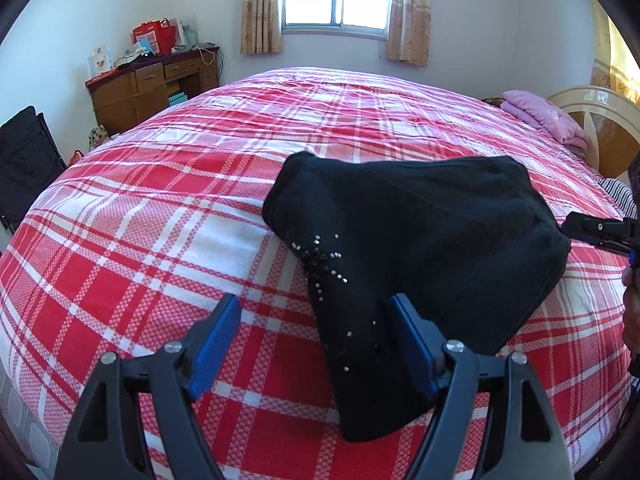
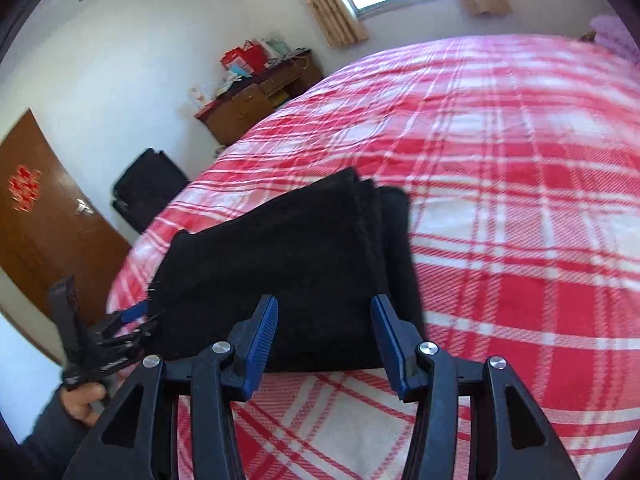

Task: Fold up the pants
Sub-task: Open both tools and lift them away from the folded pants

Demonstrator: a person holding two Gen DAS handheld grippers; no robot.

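Left wrist view: the pants (image 1: pixel 420 248), one black, soft, fleecy bundle folded into a thick wedge with a scatter of small silvery studs, lie on the bed (image 1: pixel 160 216) near its front edge, toward the right side. The bed's cover is a woven red, pink and white plaid. The left gripper (image 1: pixel 316 320) is released, its two blue ribbed pads spread wide; a narrow end of the pants lies between them, untouched by the left pad. At the right edge the right gripper (image 1: pixel 600 232) shows only in part. One folded pink blanket (image 1: pixel 544 120) sits by the headboard.

Right wrist view: the right gripper (image 2: pixel 324 320) is released, pads apart over the pants' (image 2: pixel 288 264) near edge, not pinching. The left gripper (image 2: pixel 136 318) sits at the pants' left edge.
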